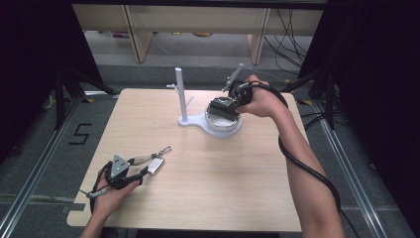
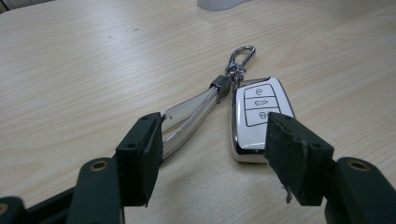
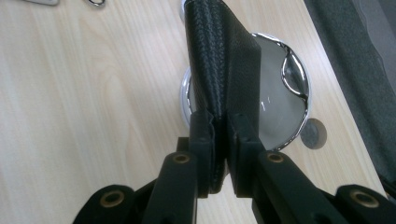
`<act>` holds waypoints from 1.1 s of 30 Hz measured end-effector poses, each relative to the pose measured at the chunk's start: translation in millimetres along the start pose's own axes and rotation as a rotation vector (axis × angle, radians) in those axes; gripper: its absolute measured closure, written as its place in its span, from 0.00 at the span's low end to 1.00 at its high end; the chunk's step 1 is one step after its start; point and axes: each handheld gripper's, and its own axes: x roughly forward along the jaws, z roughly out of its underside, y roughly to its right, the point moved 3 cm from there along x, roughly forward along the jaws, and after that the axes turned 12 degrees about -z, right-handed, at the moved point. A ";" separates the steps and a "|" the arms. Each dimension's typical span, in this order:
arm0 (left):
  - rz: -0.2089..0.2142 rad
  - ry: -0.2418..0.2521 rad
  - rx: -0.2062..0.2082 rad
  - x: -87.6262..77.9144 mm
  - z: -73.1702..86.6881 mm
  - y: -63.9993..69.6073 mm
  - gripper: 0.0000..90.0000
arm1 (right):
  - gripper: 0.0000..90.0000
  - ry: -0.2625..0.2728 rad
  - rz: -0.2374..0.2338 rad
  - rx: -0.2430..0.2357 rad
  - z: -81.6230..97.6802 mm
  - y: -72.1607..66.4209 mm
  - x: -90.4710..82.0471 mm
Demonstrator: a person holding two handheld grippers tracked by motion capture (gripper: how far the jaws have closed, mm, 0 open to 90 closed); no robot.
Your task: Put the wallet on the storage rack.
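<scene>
Black textured leather, a pouch (image 3: 224,60), is pinched at its near edge between the closed jaws of the right gripper (image 3: 220,140); its long axis runs straight away from them, over the chrome-rimmed dish (image 3: 299,79) of a white stand (image 1: 184,94) at the far side of the table (image 1: 208,188). Near the table's front left, the left gripper (image 2: 215,154) rests with its jaws open on either side of a white car key (image 2: 259,116), not pressing it. The key's long axis points away from the jaws, its silver strap (image 2: 191,114) angled off to one side toward the clasp (image 2: 243,53).
</scene>
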 end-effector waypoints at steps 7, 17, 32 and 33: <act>-0.005 0.000 0.003 -0.1 -0.1 0.3 0.41 | 0.92 -0.005 0.002 0.038 2.3 9.2 14.3; 0.002 -0.002 0.000 0.1 -0.1 0.1 0.41 | 0.92 -0.005 -0.001 0.060 6.0 19.5 28.7; 0.002 -0.002 0.004 0.4 -0.1 0.7 0.41 | 0.91 -0.012 0.011 0.056 4.6 24.1 41.2; 0.002 -0.001 0.002 0.4 -0.1 0.6 0.41 | 0.90 -0.014 0.011 0.061 4.8 24.4 41.9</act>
